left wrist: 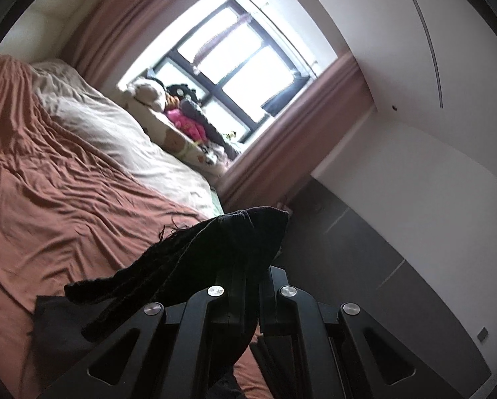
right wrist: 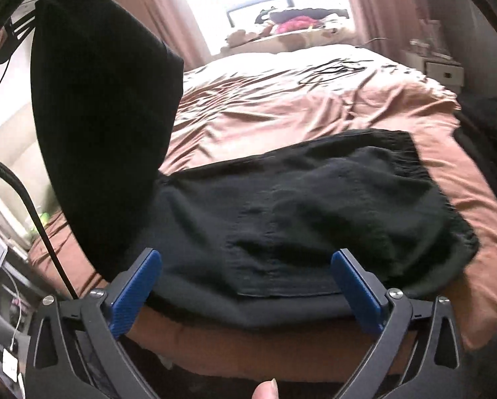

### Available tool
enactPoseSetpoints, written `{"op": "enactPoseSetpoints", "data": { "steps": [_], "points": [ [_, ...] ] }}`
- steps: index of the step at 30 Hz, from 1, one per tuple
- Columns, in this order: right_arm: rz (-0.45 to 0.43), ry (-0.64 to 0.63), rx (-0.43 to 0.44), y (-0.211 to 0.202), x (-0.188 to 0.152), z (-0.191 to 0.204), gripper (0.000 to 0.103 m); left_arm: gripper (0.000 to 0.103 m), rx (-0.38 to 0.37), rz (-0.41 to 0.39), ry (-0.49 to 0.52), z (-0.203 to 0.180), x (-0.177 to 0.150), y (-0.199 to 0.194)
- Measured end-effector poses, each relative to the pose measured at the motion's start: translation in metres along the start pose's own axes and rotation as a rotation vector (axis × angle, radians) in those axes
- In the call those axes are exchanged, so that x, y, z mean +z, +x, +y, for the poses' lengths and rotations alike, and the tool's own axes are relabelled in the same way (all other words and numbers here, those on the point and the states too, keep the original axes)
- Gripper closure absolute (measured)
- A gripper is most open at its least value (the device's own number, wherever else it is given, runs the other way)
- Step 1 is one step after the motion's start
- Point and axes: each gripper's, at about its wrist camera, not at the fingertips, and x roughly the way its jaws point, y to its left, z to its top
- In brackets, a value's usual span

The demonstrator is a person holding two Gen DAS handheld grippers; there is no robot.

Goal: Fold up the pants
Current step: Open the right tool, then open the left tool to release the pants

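The left gripper (left wrist: 248, 286) is pinching the pants (right wrist: 298, 219), jaws pressed together on a frayed black hem that is draping over its fingers. In the right wrist view that same cloth is hanging up at the left as a tall dark flap, while the rest of the pants is lying flat across the near end of the bed (right wrist: 281, 99).

The right gripper (right wrist: 248, 279) is hovering spread wide over the near edge of the pants, blue pads (right wrist: 135, 286) clear of the cloth, nothing between them.

The step in hand looks like carrying the lifted end across to lay it over the flat part. To do it well, the left should be keeping the hem taut and level so the flap is landing square, edge meeting edge, not bunching.

The pants' near edge is sitting right at the mattress edge, so little margin there. Beyond, the brown cover is lying open and rumpled up to the pale bedding; a thin dark cable (right wrist: 328, 69) is lying farther back, well apart.
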Motion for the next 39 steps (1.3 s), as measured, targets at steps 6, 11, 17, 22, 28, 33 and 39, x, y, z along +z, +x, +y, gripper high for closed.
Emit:
{"op": "enactPoseSetpoints", "data": {
  "steps": [6, 11, 17, 22, 28, 33, 39],
  "points": [
    [-0.008, 0.062, -0.015, -0.014, -0.008, -0.016, 0.000, 0.099, -0.022, 0.066, -0.032, -0.006, -0.030, 0.042],
    [-0.023, 0.094, -0.035, -0.025, -0.012, -0.038, 0.000, 0.099, -0.032, 0.122, -0.054, -0.009, -0.052, 0.075],
    [-0.067, 0.153, -0.073, -0.043, -0.017, -0.066, 0.000, 0.099, -0.044, 0.230, -0.071, -0.010, -0.094, 0.119],
    [-0.075, 0.188, -0.095, -0.046, -0.022, -0.088, 0.000, 0.099, -0.052, 0.306, -0.115, 0.000, -0.134, 0.144],
    [-0.077, 0.223, -0.084, -0.055, -0.027, -0.107, 0.000, 0.099, -0.031, 0.379, -0.179, 0.017, -0.185, 0.164],
    [-0.079, 0.240, -0.083, -0.059, -0.026, -0.117, 0.000, 0.091, 0.025, 0.482, -0.168, 0.029, -0.220, 0.170],
    [-0.071, 0.272, -0.092, -0.052, -0.023, -0.123, 0.000, 0.049, 0.095, 0.591, -0.136, 0.055, -0.252, 0.162]
  ]
}}
